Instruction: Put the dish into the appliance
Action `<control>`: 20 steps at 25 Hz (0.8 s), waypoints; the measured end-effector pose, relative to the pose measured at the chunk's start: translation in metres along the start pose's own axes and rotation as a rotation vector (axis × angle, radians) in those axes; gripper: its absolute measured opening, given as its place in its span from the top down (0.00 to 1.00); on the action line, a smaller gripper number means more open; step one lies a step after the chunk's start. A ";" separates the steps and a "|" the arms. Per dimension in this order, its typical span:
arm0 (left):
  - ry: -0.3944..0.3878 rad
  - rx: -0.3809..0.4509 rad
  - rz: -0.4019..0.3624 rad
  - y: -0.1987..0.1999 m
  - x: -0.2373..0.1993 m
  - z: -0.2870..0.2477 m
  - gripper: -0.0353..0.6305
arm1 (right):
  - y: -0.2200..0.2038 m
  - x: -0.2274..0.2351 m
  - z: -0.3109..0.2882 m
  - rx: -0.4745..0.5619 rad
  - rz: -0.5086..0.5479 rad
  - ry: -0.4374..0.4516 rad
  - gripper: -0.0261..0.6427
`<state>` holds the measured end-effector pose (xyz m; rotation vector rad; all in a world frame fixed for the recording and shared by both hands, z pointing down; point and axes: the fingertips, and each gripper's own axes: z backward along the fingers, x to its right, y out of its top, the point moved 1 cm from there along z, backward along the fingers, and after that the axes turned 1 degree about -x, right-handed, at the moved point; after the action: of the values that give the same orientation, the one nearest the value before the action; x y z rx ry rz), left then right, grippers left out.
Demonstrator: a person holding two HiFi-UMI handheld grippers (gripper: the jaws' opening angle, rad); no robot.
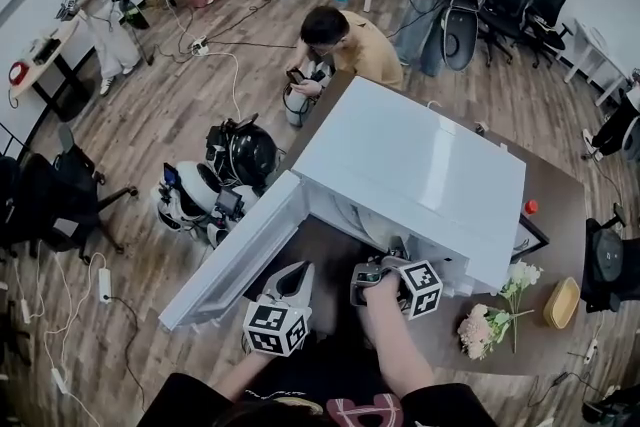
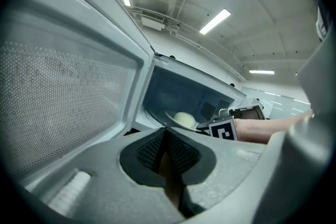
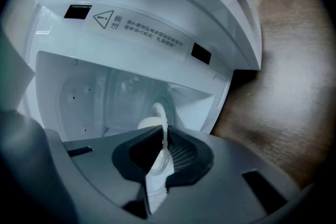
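A white microwave (image 1: pixel 420 165) stands on the brown table (image 1: pixel 560 215) with its door (image 1: pixel 235 260) swung open to the left. My right gripper (image 3: pixel 164 149) is shut on the rim of a white dish (image 3: pixel 159 115), seen edge-on, and reaches into the cavity (image 3: pixel 105 92). In the left gripper view the dish (image 2: pixel 170 122) sits low inside the cavity with a pale round food item (image 2: pixel 184 119) on it, beside the right gripper's marker cube (image 2: pixel 224 129). My left gripper (image 2: pixel 165 147) hangs in front of the open door (image 2: pixel 63 102), jaws together and empty.
Pink and white flowers (image 1: pixel 490 320) and a yellow oval bowl (image 1: pixel 562 303) lie on the table right of the microwave. A small red object (image 1: pixel 531 206) sits behind it. A person (image 1: pixel 345 40) crouches beyond the table; black gear (image 1: pixel 240 155) lies on the floor left.
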<state>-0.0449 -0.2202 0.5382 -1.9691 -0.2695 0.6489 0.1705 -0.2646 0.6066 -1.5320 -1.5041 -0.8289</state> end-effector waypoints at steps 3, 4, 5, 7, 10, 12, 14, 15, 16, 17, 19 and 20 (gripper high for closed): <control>0.007 0.000 0.001 -0.001 -0.001 0.001 0.93 | -0.002 0.001 -0.003 -0.011 -0.003 -0.004 0.91; 0.009 0.002 0.002 0.000 -0.002 0.002 0.93 | -0.003 0.001 -0.004 -0.014 -0.004 -0.005 0.91; 0.012 0.004 0.003 0.000 -0.003 0.003 0.93 | -0.003 0.001 -0.005 -0.015 -0.004 -0.005 0.91; 0.020 0.007 0.007 0.000 -0.005 0.005 0.93 | -0.003 0.002 -0.007 -0.017 -0.006 -0.005 0.91; 0.029 0.006 0.011 -0.001 -0.006 0.006 0.93 | -0.003 0.002 -0.010 -0.017 -0.014 -0.008 0.91; 0.032 0.002 0.011 -0.002 -0.006 0.006 0.93 | -0.003 0.001 -0.012 -0.021 -0.013 -0.011 0.91; 0.032 -0.002 0.012 -0.003 -0.005 0.006 0.93 | -0.003 0.000 -0.014 -0.024 -0.012 -0.014 0.91; 0.032 -0.004 0.013 -0.004 -0.005 0.006 0.93 | -0.003 0.000 -0.015 -0.024 -0.012 -0.016 0.91; 0.032 -0.006 0.013 -0.004 -0.005 0.006 0.93 | -0.003 0.000 -0.015 -0.023 -0.010 -0.018 0.91; 0.032 -0.007 0.013 -0.004 -0.005 0.005 0.93 | -0.004 0.000 -0.015 -0.021 -0.008 -0.020 0.91; 0.033 -0.007 0.013 -0.004 -0.004 0.004 0.93 | -0.004 0.000 -0.016 -0.021 -0.003 -0.022 0.91; 0.034 -0.007 0.013 -0.004 -0.004 0.004 0.93 | -0.004 0.000 -0.016 -0.023 0.002 -0.024 0.91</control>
<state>-0.0501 -0.2172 0.5420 -1.9877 -0.2383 0.6235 0.1679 -0.2791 0.6143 -1.5647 -1.5155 -0.8319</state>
